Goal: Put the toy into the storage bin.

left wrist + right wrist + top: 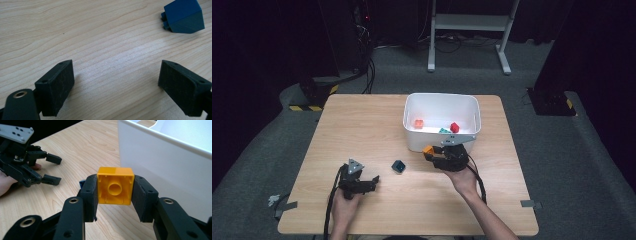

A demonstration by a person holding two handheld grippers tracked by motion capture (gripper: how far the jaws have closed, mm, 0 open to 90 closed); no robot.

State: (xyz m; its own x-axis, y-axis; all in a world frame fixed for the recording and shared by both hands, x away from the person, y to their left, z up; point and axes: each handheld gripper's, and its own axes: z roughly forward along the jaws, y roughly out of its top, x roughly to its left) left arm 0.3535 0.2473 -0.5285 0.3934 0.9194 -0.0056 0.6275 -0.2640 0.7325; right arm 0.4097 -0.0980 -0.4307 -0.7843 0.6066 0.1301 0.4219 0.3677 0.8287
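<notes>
we have the yellow block (115, 186) pinched between the pads of our right gripper (435, 154), jaws closed on its two opposite sides, hollow underside facing the gripper's camera. it hangs just off the table (362, 125), right beside the near wall of the white bin (412, 140). the bin's opening lies ahead of and above the block, so the move we judge comes next is a lift over that near rim (the wall rises well above the block in the right gripper view). the block is about as wide as it is tall, so no long axis matters here.

inside the bin we see an orange piece (418, 123), a teal piece (444, 131) and a red piece (454, 127).

our left gripper (371, 181) rests low on the table, jaws spread wide and holding nothing. the dark blue block (183, 16) lies ahead and to its right, apart from both jaws, roughly midway between our two grippers.
</notes>
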